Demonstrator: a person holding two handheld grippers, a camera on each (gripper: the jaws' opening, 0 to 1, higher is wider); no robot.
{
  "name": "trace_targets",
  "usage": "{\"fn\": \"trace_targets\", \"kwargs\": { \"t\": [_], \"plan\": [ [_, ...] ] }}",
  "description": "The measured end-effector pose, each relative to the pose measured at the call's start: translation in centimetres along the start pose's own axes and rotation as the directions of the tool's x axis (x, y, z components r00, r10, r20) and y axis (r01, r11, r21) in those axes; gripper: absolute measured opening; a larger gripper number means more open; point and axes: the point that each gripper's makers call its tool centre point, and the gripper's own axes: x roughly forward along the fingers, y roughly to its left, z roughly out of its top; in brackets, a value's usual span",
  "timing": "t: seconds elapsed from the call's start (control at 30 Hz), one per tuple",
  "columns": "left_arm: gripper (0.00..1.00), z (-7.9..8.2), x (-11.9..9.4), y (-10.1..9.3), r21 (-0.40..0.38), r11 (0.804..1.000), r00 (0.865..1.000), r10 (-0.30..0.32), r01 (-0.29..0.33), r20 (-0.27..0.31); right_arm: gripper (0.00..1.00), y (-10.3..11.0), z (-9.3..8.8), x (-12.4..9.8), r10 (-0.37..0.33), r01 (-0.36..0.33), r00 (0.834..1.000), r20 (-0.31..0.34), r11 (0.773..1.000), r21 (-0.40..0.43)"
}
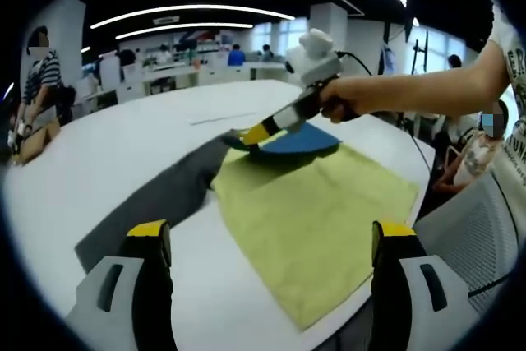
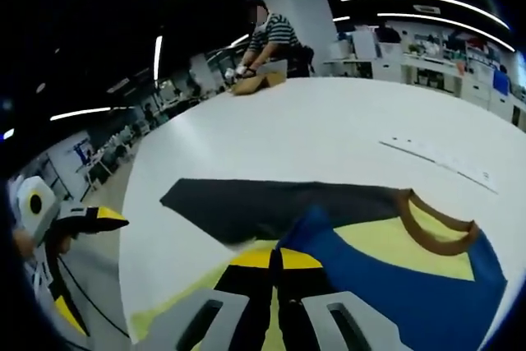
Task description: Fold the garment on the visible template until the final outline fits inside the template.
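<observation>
The garment is blue (image 1: 292,141) with a dark grey sleeve (image 1: 156,199) and a brown collar (image 2: 436,232). It lies partly on a yellow-green template (image 1: 316,215) on the white table (image 1: 123,145). My right gripper (image 1: 251,139), held by a hand, is shut on a lifted blue fold of the garment at the template's far corner. In the right gripper view its jaws (image 2: 278,259) are pressed together on that blue cloth (image 2: 394,285). The grey sleeve (image 2: 271,207) stretches left across the table. My left gripper (image 1: 271,236) is open above the template's near part, holding nothing.
A person in a striped shirt (image 2: 271,34) works with a cardboard box (image 2: 255,81) at the table's far edge. A thin white strip (image 2: 444,162) lies on the table beyond the garment. A grey chair (image 1: 481,228) stands by the table's right edge.
</observation>
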Motion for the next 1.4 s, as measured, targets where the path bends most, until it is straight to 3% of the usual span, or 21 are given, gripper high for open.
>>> {"fn": "trace_targets", "kwargs": {
  "t": [0.37, 0.5, 0.6, 0.73, 0.9, 0.97, 1.1, 1.4],
  "plan": [
    [0.99, 0.0, 0.0, 0.0, -0.001, 1.000, 1.000, -0.008, 0.008, 0.000, 0.00, 0.7, -2.7, 1.9, 0.001, 0.000, 0.998, -0.070, 1.000, 0.014],
    [0.99, -0.1, 0.0, -0.1, 0.000, 1.000, 1.000, -0.010, 0.010, -0.001, 0.00, 1.6, -2.8, 2.2, 0.022, -0.021, 0.997, -0.070, 1.000, 0.024],
    [0.99, -0.1, 0.0, -0.1, 0.000, 1.000, 1.000, -0.010, 0.010, 0.002, 0.14, 1.9, -2.2, 2.4, 0.034, -0.034, 0.998, -0.056, 0.999, -0.004],
    [0.99, 0.0, -0.2, -0.1, 0.001, 1.000, 1.000, -0.007, 0.007, 0.005, 0.23, 2.0, -2.4, 1.6, 0.025, -0.027, 0.998, -0.061, 0.999, -0.033],
    [0.99, 0.2, -0.2, -0.2, 0.009, 1.000, 1.000, -0.005, 0.005, 0.010, 0.46, 0.8, -2.0, 0.5, 0.001, -0.003, 0.999, -0.037, 0.999, -0.053],
    [0.99, 0.4, -0.1, -0.3, 0.015, 1.000, 1.000, -0.011, 0.011, 0.016, 0.50, -0.1, -2.1, 0.3, -0.015, 0.013, 0.999, -0.039, 0.998, -0.058],
    [0.99, 0.7, 0.1, -0.6, 0.013, 1.000, 0.999, -0.020, 0.020, 0.026, 0.62, -1.4, -2.5, -1.1, -0.035, 0.034, 0.999, -0.020, 0.999, -0.025],
    [0.99, 1.3, 0.4, -0.7, 0.017, 1.000, 0.999, -0.024, 0.023, 0.042, 0.78, -4.6, -2.8, -4.3, -0.076, 0.075, 0.997, 0.023, 0.996, 0.052]
  ]
}}
